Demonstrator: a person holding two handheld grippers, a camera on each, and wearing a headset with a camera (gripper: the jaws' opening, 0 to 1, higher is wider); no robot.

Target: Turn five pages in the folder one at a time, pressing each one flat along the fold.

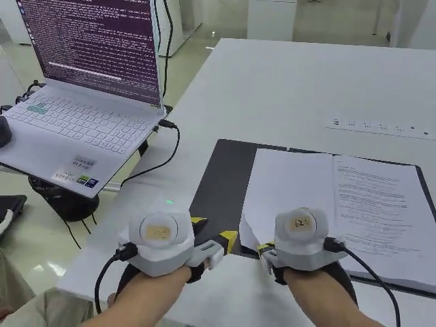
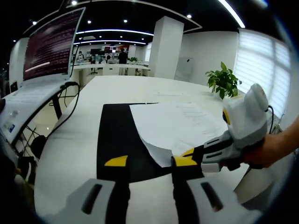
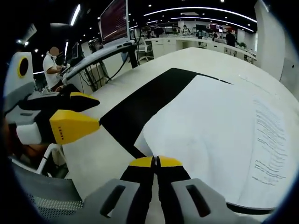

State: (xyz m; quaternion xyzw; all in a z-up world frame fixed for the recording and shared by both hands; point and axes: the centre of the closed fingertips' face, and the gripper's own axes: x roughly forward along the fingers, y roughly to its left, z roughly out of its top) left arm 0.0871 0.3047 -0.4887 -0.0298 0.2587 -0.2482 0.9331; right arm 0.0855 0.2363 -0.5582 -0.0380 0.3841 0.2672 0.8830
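Currently folder [image 1: 219,178] lies open on white tabletop [image 1: 286,82], near-right area, its black inner face bare on the left. Blank white page [image 1: 289,187] lies across the middle, printed page [image 1: 378,204] to its right. R hand-held gripper [image 1: 263,249] sits at the blank white page's near-left corner. Its jaws are closed tight w/ that corner pinched at the yellow tips, and the corner is lifted a bit, curling off the black. L hand-held gripper [image 2: 149,161] hangs just left of it over the folder's near edge, jaws apart w/ a clear gap, nothing between them. The two are close, not touching. Far left, laptop [image 1: 88,102] w/ lit screen sits beside the tabletop edge, cable [image 1: 160,160] looping from it. Far right, power strip [image 1: 381,127] lies on the tabletop, well apart from the folder.
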